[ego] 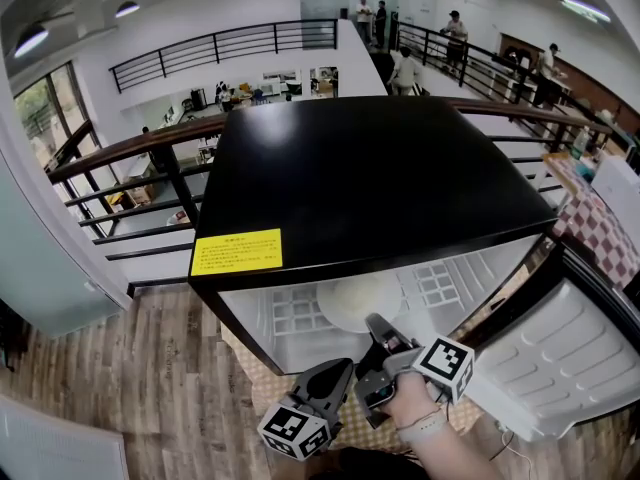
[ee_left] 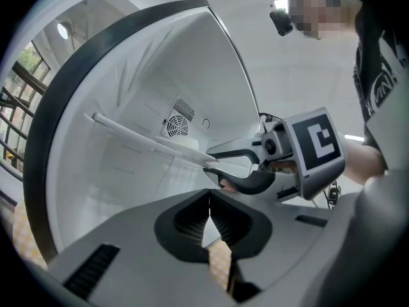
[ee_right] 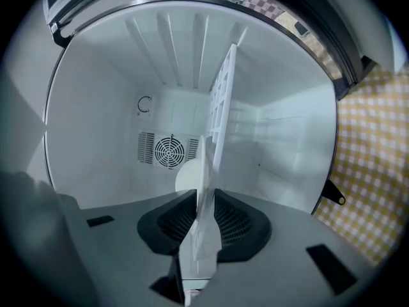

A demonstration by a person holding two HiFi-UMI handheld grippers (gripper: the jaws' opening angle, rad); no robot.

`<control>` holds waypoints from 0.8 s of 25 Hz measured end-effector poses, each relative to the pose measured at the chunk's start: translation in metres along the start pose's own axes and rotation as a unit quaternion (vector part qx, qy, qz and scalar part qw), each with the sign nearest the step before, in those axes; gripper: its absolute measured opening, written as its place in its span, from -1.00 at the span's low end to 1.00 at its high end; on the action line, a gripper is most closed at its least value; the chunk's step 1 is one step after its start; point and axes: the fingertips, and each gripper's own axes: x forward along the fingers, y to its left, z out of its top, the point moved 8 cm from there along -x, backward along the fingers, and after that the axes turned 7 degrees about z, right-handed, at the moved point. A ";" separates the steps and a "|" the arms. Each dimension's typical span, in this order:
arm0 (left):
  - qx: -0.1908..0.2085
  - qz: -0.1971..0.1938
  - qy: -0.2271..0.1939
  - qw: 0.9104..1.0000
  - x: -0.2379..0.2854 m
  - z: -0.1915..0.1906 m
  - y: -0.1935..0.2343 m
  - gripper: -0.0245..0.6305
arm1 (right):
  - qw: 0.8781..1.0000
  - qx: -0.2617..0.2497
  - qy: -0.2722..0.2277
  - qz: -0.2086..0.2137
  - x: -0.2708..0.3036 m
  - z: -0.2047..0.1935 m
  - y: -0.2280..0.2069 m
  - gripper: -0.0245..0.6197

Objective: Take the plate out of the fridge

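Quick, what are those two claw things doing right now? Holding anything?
Left gripper: closed, holding nothing.
Right gripper: closed on the rim of the plate.

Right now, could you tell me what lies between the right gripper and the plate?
Nothing lies between them. In the right gripper view, the plate has its rim already between the right gripper fingers, with no gap showing.

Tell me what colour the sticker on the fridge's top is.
The sticker is yellow; the head view shows it best.
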 end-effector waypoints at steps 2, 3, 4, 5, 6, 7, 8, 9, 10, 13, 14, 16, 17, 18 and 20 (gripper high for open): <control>0.000 0.000 0.000 1.000 -0.002 0.000 0.000 -0.90 | 1.000 0.002 -0.001 0.003 -0.002 -0.001 0.000 -0.64; 0.000 0.000 0.001 1.000 -0.002 0.000 0.000 -0.90 | 1.000 0.004 -0.003 0.006 -0.003 -0.002 0.000 -0.65; 0.000 0.000 0.001 1.000 -0.003 -0.001 0.000 -0.90 | 1.000 0.007 -0.006 0.009 -0.005 -0.003 0.001 -0.66; 0.000 0.000 0.001 1.000 -0.004 -0.001 -0.001 -0.90 | 1.000 0.008 -0.009 0.013 -0.006 -0.004 0.002 -0.68; 0.000 0.000 0.001 1.000 -0.004 -0.001 -0.001 -0.90 | 1.000 0.006 -0.010 0.016 -0.007 -0.005 0.004 -0.75; 0.000 0.000 0.001 1.000 -0.004 0.000 -0.001 -0.90 | 1.000 0.002 -0.009 0.018 -0.008 -0.006 0.005 -0.76; -0.001 0.001 0.001 1.000 -0.004 0.000 0.000 -0.90 | 1.000 -0.001 -0.007 0.019 -0.009 -0.007 0.006 -0.76; -0.002 0.002 0.001 1.000 -0.004 0.000 0.000 -0.90 | 1.000 -0.002 -0.006 0.020 -0.010 -0.008 0.006 -0.76; -0.002 0.002 0.000 1.000 -0.004 0.000 0.000 -0.90 | 1.000 0.000 -0.006 0.021 -0.011 -0.008 0.005 -0.76; -0.002 -0.001 0.000 1.000 -0.003 0.000 -0.001 -0.90 | 1.000 0.008 -0.004 0.022 -0.015 -0.011 0.005 -0.77; -0.002 -0.002 0.001 1.000 -0.003 0.000 -0.001 -0.90 | 1.000 0.009 -0.001 0.025 -0.016 -0.012 0.005 -0.77; -0.002 -0.002 0.001 1.000 -0.003 0.001 -0.002 -0.90 | 0.999 0.009 0.007 0.035 -0.017 -0.015 0.006 -0.76; -0.002 -0.003 0.001 1.000 -0.003 0.001 -0.002 -0.90 | 0.999 0.006 0.008 0.040 -0.018 -0.015 0.006 -0.76; -0.001 -0.003 0.002 1.000 -0.002 0.001 -0.002 -0.90 | 0.999 0.002 0.007 0.043 -0.018 -0.013 0.007 -0.76; -0.001 -0.004 0.001 1.000 -0.002 0.001 -0.002 -0.90 | 0.999 -0.009 0.003 0.044 -0.018 -0.008 0.008 -0.75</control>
